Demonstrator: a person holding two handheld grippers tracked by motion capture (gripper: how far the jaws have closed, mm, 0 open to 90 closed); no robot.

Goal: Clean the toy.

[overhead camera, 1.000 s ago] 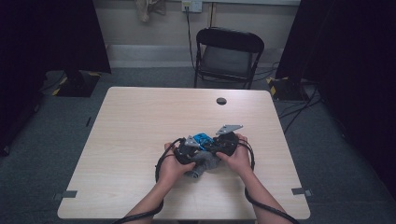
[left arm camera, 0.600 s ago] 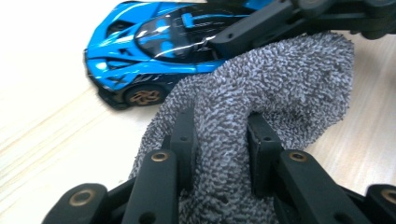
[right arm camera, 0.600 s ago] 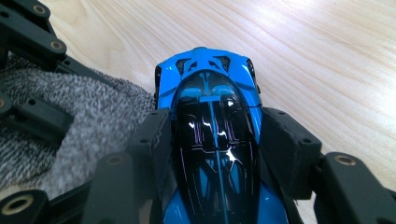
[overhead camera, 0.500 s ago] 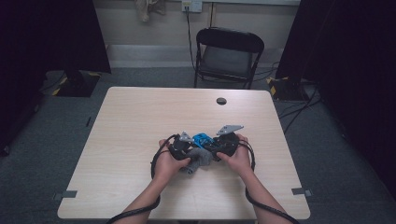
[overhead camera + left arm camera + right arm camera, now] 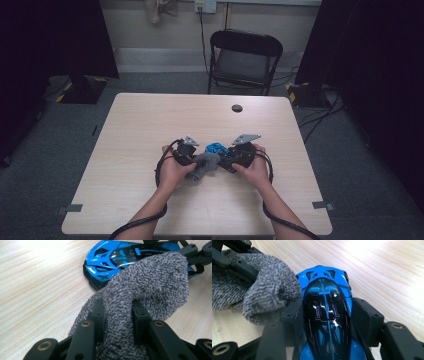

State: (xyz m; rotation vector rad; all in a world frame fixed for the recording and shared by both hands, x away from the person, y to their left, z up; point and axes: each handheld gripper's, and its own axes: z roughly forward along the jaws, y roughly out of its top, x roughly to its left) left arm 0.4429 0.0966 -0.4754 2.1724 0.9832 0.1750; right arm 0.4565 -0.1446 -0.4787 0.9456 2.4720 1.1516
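The left gripper (image 5: 117,315) is closed on a grey cloth (image 5: 150,282), which touches the blue car (image 5: 327,312). The right gripper (image 5: 327,315) holds the car between its 2 jaws, near the table's (image 5: 150,125) front middle.

No lettering, label, brand mark, number or sign can be read anywhere: none on the blue toy car (image 5: 325,315), none on the grey cloth (image 5: 150,287), none on either claw, none on the wooden tabletop (image 5: 150,125), and none on the chair or wall behind it
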